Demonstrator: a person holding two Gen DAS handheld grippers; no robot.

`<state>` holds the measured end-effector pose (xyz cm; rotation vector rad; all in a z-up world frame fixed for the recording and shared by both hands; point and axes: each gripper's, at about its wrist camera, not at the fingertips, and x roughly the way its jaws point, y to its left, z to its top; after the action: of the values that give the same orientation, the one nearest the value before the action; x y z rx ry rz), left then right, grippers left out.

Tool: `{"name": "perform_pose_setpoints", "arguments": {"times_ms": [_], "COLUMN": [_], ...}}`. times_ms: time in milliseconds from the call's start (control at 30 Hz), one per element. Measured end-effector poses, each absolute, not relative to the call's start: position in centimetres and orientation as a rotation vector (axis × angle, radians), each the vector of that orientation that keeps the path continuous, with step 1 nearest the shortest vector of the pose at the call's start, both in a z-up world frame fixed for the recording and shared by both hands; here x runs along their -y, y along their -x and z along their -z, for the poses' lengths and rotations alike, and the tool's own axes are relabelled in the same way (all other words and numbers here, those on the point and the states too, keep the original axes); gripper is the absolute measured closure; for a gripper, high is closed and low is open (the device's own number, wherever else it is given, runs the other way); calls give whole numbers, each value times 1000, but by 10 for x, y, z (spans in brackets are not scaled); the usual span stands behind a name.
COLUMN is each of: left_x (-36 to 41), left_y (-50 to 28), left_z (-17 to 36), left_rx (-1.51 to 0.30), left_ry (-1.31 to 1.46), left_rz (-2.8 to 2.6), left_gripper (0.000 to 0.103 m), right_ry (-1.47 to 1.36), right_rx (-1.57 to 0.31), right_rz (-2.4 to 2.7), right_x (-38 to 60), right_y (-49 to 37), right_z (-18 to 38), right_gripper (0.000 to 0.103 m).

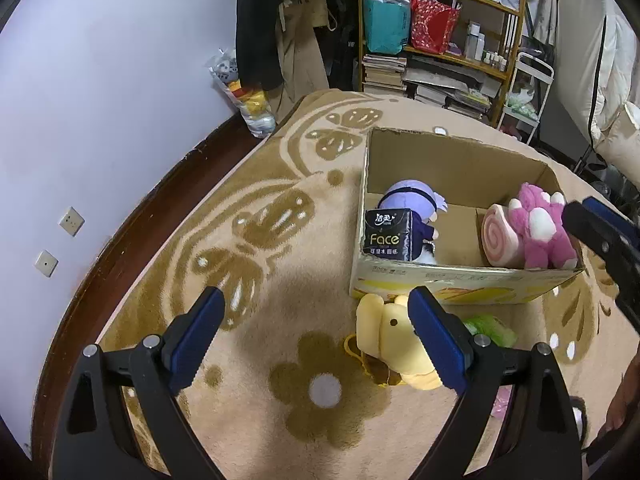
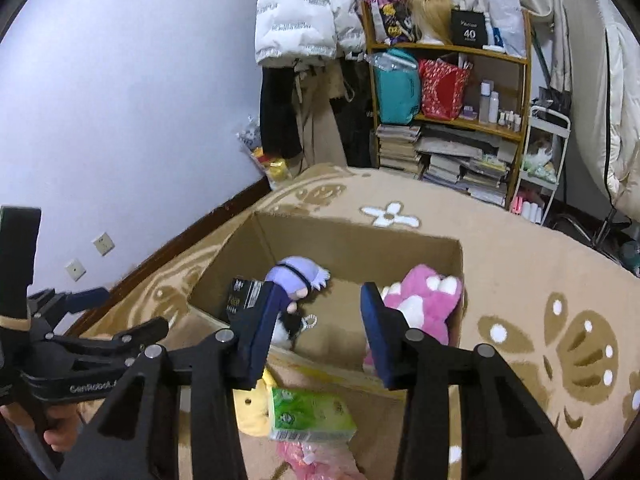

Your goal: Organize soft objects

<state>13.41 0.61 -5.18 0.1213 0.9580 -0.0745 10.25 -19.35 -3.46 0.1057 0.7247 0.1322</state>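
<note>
Inside the cardboard box point(image 1: 460, 276), ahead of both grippers, several soft things already lie: a purple-haired doll point(image 1: 412, 204) and a dark tissue pack point(image 1: 388, 234) marked "Face" at the box's left end, and a pink swirl cushion point(image 1: 500, 238) with a pink plush point(image 1: 540, 228) at its right end, past a cardboard divider. Outside the box, against its near wall, a yellow plush point(image 1: 384, 340) lies on the floral rug point(image 1: 260, 240); it sits just inside the right finger of the left gripper point(image 1: 316, 312) and partly behind it. A green tissue pack point(image 2: 312, 416) lies just beside the yellow plush, below the right gripper point(image 2: 320, 300), and a pink plastic-wrapped item point(image 2: 316, 456) lies nearer still.

The left gripper hangs with its fingers spread wide over the rug, nothing between the pads. The right gripper hovers above the box's near edge, fingers apart by a moderate gap and empty, with the doll showing past its left finger and the pink plush past its right.

Farther off, beyond the rug's end, a wooden shelf point(image 2: 452, 80) holds bags, bottles and stacked books, and a white puffer jacket point(image 2: 304, 12) hangs left of it against the pale wall.
</note>
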Motion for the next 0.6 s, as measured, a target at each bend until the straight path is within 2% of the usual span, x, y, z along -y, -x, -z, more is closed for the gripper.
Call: {"name": "perform_pose_setpoints", "arguments": {"times_ms": [133, 233, 400, 500, 600], "left_x": [-6, -6, -8, -7, -5], "left_y": [-136, -139, -146, -148, -150], "left_z": [57, 68, 91, 101, 107], "left_rx": [-986, -1041, -1138, -1174, -1189], "left_ry": [-114, -107, -50, -34, -47], "left_rz": [84, 97, 112, 116, 111], "left_gripper": [11, 11, 11, 11, 11], "right_ry": [-117, -145, -153, -194, -192], "right_rx": [-740, -765, -805, -840, -881], "right_rz": [-131, -129, -124, -143, -150], "right_x": [196, 200, 203, 206, 203], "right_y": [-94, -88, -69, -62, -60], "right_z": [37, 38, 47, 58, 72], "right_gripper": [57, 47, 45, 39, 38]}}
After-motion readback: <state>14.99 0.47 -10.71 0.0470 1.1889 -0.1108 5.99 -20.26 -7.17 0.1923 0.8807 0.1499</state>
